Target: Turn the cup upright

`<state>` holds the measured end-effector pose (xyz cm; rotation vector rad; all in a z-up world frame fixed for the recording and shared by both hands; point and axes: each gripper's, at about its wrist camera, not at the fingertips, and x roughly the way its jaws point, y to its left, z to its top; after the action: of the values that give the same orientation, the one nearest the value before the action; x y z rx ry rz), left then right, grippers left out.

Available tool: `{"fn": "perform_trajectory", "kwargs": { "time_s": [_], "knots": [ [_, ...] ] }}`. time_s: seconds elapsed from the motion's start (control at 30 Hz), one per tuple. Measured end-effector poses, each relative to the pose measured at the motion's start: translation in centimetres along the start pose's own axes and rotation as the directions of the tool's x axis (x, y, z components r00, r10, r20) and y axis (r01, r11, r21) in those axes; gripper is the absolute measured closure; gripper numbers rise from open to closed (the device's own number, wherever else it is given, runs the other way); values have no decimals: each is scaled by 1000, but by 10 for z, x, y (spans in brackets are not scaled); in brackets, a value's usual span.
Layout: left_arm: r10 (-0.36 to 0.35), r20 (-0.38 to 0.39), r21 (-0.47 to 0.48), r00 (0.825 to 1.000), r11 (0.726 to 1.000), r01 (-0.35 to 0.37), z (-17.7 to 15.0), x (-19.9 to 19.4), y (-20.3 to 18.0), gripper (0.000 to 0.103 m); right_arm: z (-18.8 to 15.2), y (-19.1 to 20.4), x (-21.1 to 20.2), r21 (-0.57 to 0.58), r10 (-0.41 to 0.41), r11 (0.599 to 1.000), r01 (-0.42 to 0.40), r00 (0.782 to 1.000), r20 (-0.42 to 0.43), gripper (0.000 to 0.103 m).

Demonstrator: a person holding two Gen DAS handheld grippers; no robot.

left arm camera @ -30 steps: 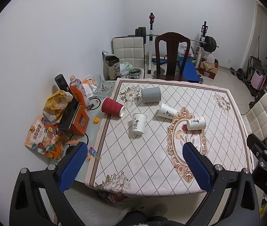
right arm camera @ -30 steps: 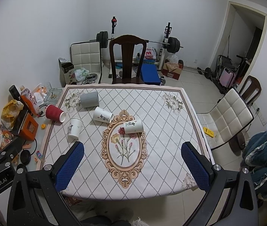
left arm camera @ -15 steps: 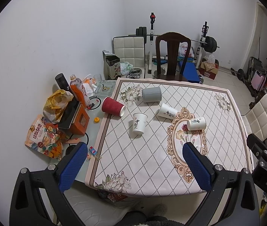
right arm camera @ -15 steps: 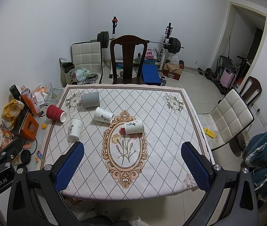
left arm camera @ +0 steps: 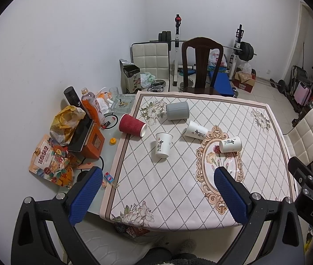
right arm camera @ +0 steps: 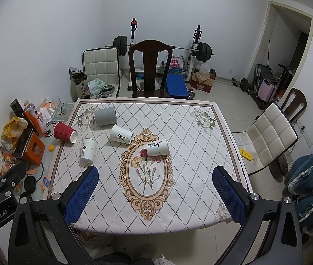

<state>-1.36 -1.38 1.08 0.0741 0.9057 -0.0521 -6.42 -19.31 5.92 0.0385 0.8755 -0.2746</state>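
Observation:
Several cups sit on the patterned table [left arm camera: 178, 190]. A red cup [left arm camera: 132, 127] [right arm camera: 64, 132], a grey cup [left arm camera: 177, 110] [right arm camera: 105, 116] and two white cups [left arm camera: 196, 130] [left arm camera: 230, 144] lie on their sides. The white ones also show in the right wrist view [right arm camera: 121, 134] [right arm camera: 157, 147]. A third white cup [left arm camera: 163, 144] [right arm camera: 88, 150] stands upright. My left gripper [left arm camera: 156, 190] and my right gripper [right arm camera: 155, 190] are both open and empty, held high above the table's near edge, far from the cups.
A dark wooden chair [left arm camera: 201, 66] stands at the table's far side, a white padded chair [right arm camera: 269, 137] at its right. Bottles, bags and an orange box [left arm camera: 90, 141] crowd the glass strip left of the cloth. Gym gear stands behind.

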Motion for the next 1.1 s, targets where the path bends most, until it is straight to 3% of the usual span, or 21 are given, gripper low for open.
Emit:
{"fn": "perform_trajectory", "kwargs": {
  "time_s": [0.4, 0.6, 0.8, 1.1],
  "knots": [
    [-1, -2, 0, 1000, 1000, 1, 0, -1, 1, 0, -2, 0, 5, 2, 9, 1000, -9, 1000, -11, 0],
    [24, -51, -21, 998, 999, -25, -2, 16, -1, 0, -6, -6, 36, 0, 21, 1000, -22, 997, -80, 0],
    [110, -142, -30, 984, 993, -116, -15, 76, -2, 0, -26, -9, 104, -8, 28, 1000, -30, 979, -204, 0],
    [141, -326, 46, 935, 990, -133, -25, 186, 3, 0, -54, 15, 222, -20, 36, 999, -47, 922, -386, 0]
  ]
}}
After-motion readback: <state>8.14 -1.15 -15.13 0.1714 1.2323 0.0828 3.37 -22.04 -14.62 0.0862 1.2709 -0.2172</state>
